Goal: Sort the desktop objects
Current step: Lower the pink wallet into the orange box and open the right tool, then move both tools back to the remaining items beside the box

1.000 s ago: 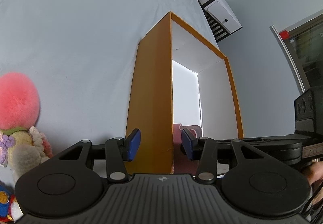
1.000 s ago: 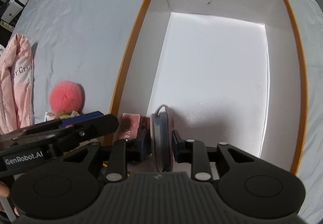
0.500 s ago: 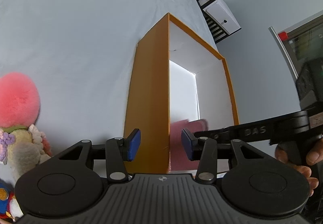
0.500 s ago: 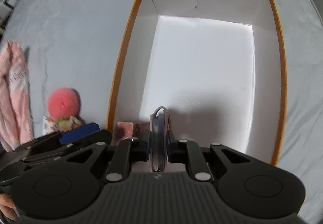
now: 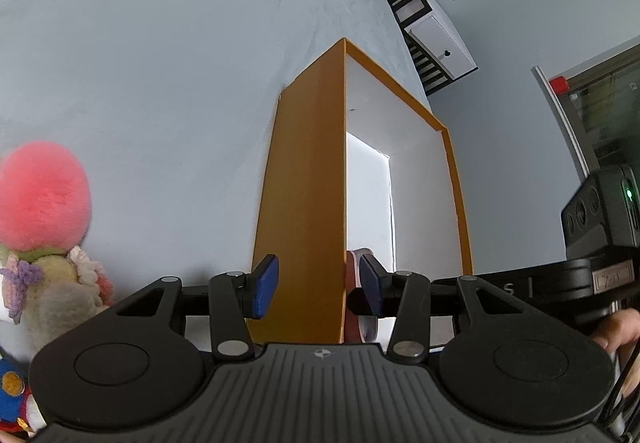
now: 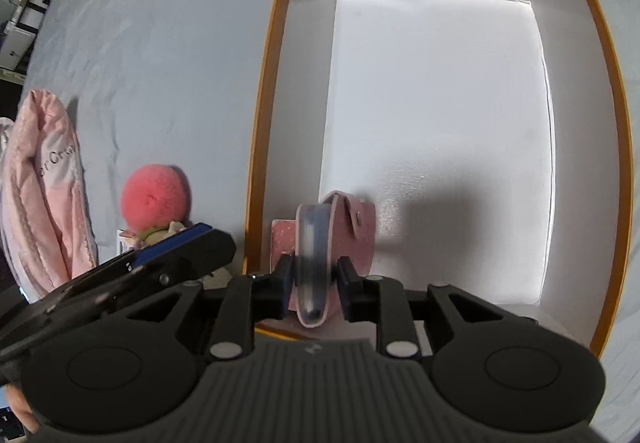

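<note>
An orange box with a white inside (image 6: pixel 276 43) lies open on the grey sheet; it also shows in the left wrist view (image 5: pixel 300 183). My right gripper (image 6: pixel 312 279) is shut on a pink snap-flap pouch (image 6: pixel 352 227), held on edge over the box's near end. A pink card-like item (image 6: pixel 282 243) stands inside the box by the near left wall. My left gripper (image 5: pixel 316 283) is open and empty, its jaws straddling the box's near wall. The pouch's pink edge (image 5: pixel 354 263) shows just inside that wall.
A pink pom-pom plush toy (image 5: pixel 40 199) with a knitted body (image 5: pixel 48 283) lies left of the box, also in the right wrist view (image 6: pixel 154 199). A blue and red toy (image 5: pixel 14 391) sits at the lower left. A pink folded cloth (image 6: pixel 44 195) lies further left.
My right gripper has come lower and closer to the box floor with the pouch, whose flap now shows. The left gripper stays open at the box wall.
</note>
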The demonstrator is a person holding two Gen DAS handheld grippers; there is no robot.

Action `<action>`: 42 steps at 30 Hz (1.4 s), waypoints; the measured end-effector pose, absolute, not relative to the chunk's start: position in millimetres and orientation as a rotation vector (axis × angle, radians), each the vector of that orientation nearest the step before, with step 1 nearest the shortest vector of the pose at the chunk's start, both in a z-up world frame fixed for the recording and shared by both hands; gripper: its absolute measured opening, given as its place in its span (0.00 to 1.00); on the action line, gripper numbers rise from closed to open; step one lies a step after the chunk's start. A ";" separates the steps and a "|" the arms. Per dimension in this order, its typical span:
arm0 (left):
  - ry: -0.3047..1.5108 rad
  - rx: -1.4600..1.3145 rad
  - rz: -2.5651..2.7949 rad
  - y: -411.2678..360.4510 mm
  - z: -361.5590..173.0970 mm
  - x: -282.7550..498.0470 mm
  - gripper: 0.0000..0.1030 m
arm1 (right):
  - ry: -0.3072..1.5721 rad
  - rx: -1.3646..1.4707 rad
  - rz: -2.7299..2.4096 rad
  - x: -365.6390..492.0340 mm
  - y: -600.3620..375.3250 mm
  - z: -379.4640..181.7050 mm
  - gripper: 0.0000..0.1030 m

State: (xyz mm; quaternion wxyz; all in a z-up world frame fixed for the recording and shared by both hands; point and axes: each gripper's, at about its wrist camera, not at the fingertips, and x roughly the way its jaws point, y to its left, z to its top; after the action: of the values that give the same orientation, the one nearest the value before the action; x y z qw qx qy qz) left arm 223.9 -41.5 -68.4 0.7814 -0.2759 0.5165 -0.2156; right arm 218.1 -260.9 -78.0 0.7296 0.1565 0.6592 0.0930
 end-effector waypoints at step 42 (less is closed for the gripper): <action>1.222 -0.161 -0.400 -17.6 -96.5 112.4 0.54 | 1.375 0.650 0.109 114.7 -239.9 -192.5 0.69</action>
State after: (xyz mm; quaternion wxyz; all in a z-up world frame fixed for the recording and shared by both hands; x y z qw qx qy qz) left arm 112.4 -17.6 -96.5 0.7972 -0.0750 0.5693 -0.1864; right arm 114.7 -239.9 -192.5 0.7234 0.2942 0.6227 0.0493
